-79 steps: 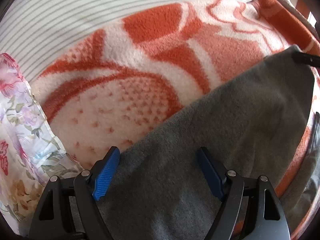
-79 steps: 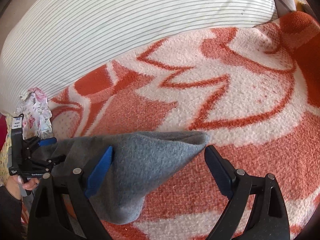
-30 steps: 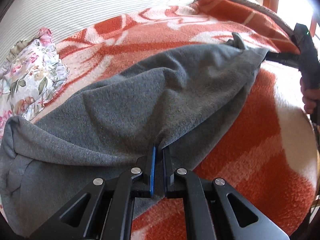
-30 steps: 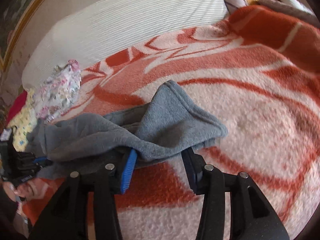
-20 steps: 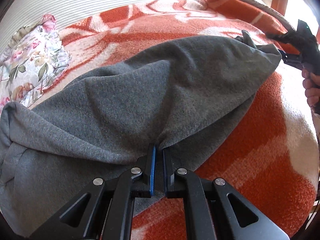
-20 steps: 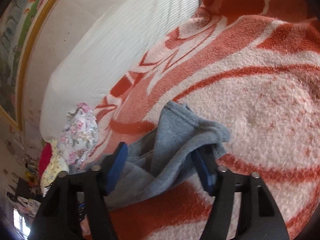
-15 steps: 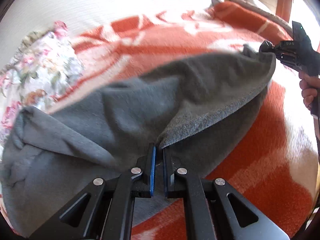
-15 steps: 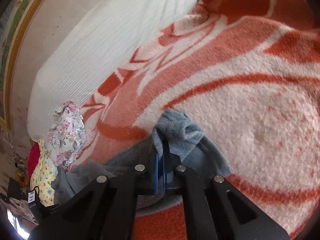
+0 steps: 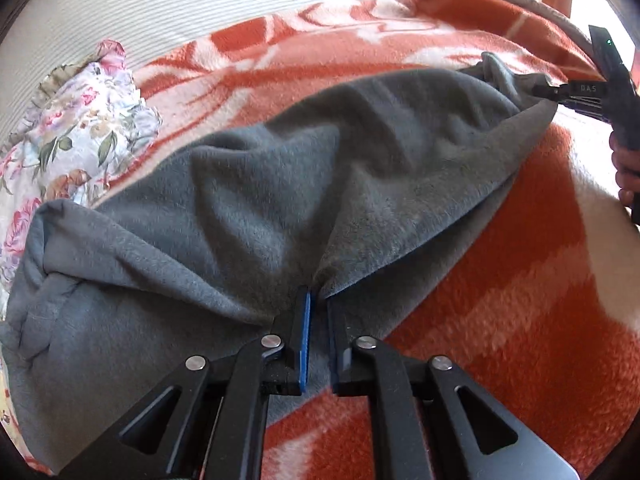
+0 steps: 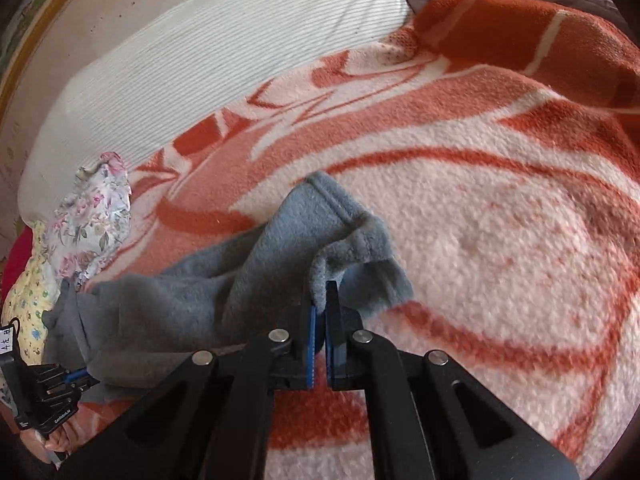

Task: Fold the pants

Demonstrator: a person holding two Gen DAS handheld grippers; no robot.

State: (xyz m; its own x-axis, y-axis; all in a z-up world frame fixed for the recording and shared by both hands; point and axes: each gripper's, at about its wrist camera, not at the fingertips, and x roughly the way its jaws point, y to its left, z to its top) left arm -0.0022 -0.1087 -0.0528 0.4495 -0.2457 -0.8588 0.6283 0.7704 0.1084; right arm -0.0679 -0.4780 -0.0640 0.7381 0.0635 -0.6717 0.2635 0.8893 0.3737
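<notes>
- Both tools have gone from wide open over the cloth to pinched tight on it, and the grey fleece pants [image 9: 256, 200] have risen off the bed into a slack span between them
- Left tool [image 9: 318, 300]: jaws closed almost fully, with only a thin gap, and a fold of the fleece clamped at the tips; the rest of the garment spreads ahead of it and to its left, bunched into a thick roll at the far left
- Right tool [image 10: 320, 292]: jaws equally close together, gripping a fold beside the hemmed leg cuff [image 10: 340, 216], which sticks up just ahead of the tips; in the left wrist view this tool [image 9: 560, 92] sits at the far right end of the cloth
- Beneath the pants lies the orange and cream blanket [image 10: 500, 220]; a floral cloth [image 9: 80, 120] rests well left of the left tool, and a striped white sheet [image 10: 200, 60] lies beyond
- Step in hand, as I judge it: both ends are gripped and the cloth is being lifted and drawn out lengthwise, before any fold is laid
- Next move calls for pulling the two tools apart to take out the sag and wrinkles, then carrying one end over the other so the edges meet, keeping both grips firm because fleece is thick and could slip
</notes>
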